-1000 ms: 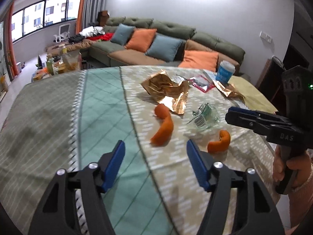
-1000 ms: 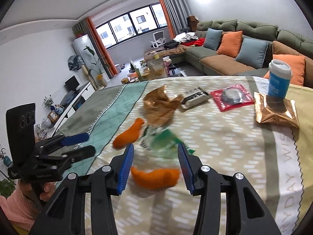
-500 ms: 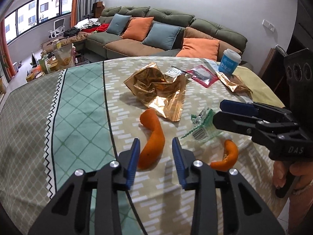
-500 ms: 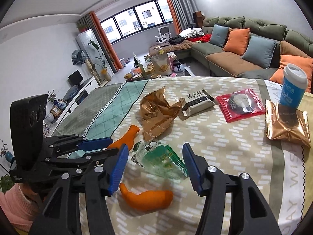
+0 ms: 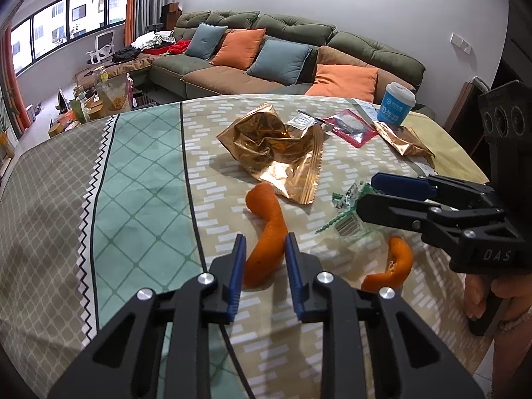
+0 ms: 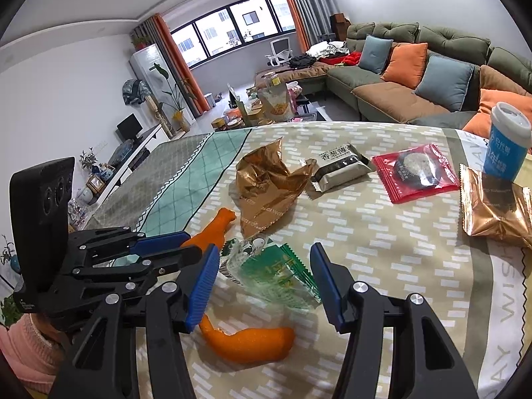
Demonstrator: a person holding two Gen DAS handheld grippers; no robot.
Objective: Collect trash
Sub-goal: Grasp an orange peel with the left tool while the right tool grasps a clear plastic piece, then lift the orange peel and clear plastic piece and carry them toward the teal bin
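Left wrist view, as we list it: our left gripper (image 5: 262, 259) is closing its blue pads around the near end of a long orange peel (image 5: 266, 229) lying on the patterned tablecloth (image 5: 139, 179); the peel is between the jaws, and we cannot tell if the pads press on it yet. Just beyond the peel's far end we have a crumpled gold wrapper (image 5: 279, 153). To the right lies a second, curled orange peel (image 5: 392, 266), with a clear green-printed wrapper (image 5: 349, 212) behind it. Our right gripper (image 5: 372, 193) reaches over that wrapper from the right.

Right wrist view: the right gripper (image 6: 264, 276) stands half open, its pads on either side of the green wrapper (image 6: 276, 272) and not touching it. The curled peel (image 6: 249, 339) lies nearer the camera, below the wrapper. The left gripper (image 6: 186, 242) enters from the left at the long peel (image 6: 216, 229).

Further back we count a grey snack packet (image 6: 339, 166), a red packet (image 6: 415, 173), a sealed gold packet (image 6: 495, 209) and a blue paper cup (image 6: 508, 146). A green sofa (image 6: 415, 66) stands behind the table.
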